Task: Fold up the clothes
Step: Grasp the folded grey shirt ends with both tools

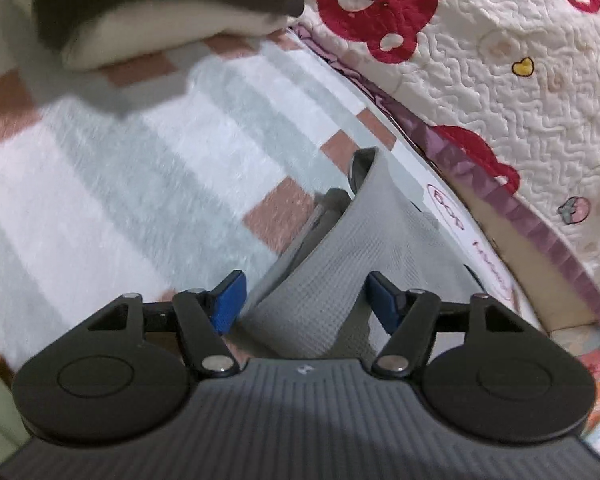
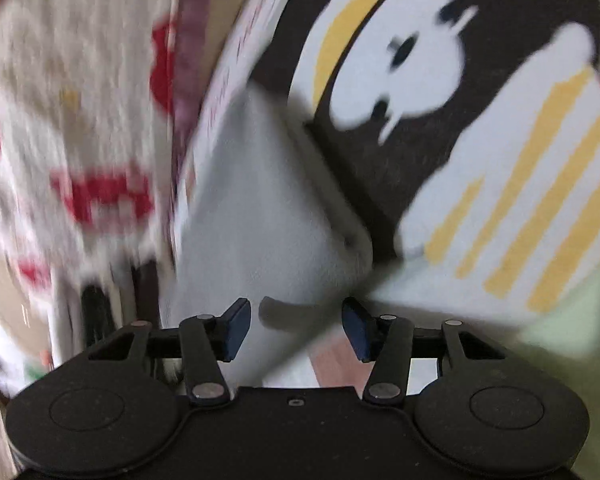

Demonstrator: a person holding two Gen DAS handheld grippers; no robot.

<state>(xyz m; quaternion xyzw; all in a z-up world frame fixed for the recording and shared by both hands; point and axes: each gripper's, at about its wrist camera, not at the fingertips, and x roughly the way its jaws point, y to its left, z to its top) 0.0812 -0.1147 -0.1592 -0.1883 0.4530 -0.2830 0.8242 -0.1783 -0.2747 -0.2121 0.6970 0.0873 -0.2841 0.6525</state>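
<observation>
Bedding fills both views: a fleece blanket (image 1: 112, 168) in pale blue, white and pink checks serves as the working surface. Left wrist view: the left hand-held gripper (image 1: 302, 300) has its blue pads (image 1: 230, 300) spread apart, and a grey waffle-knit garment (image 1: 352, 248) rises between them from near the gripper body toward the far right. The cloth lies close to both pads, but neither is seen pressing it, so the gripper reads as released. The garment's folded upper edge curls over at its far end. Just right of it runs a white strip with pink lettering (image 1: 452, 216), then a purple pleated trim (image 1: 480, 184), then a cream quilt with red bear motifs (image 1: 500, 80) (also a small yellow heart). At the far left sits a stack of folded brown and cream fabric (image 1: 160, 16) on the blanket.

Right wrist view (strongly motion-blurred): the right hand-held gripper (image 2: 296, 328) likewise has its pads (image 2: 236, 328) parted, with the grey garment (image 2: 260, 200) extending between and beyond them; contact cannot be told, and the gripper appears released. Right of the garment lies a blanket printed with a brown, white and yellow cartoon figure (image 2: 440, 120); left of it, the red-patterned quilt (image 2: 80, 140) appears.
</observation>
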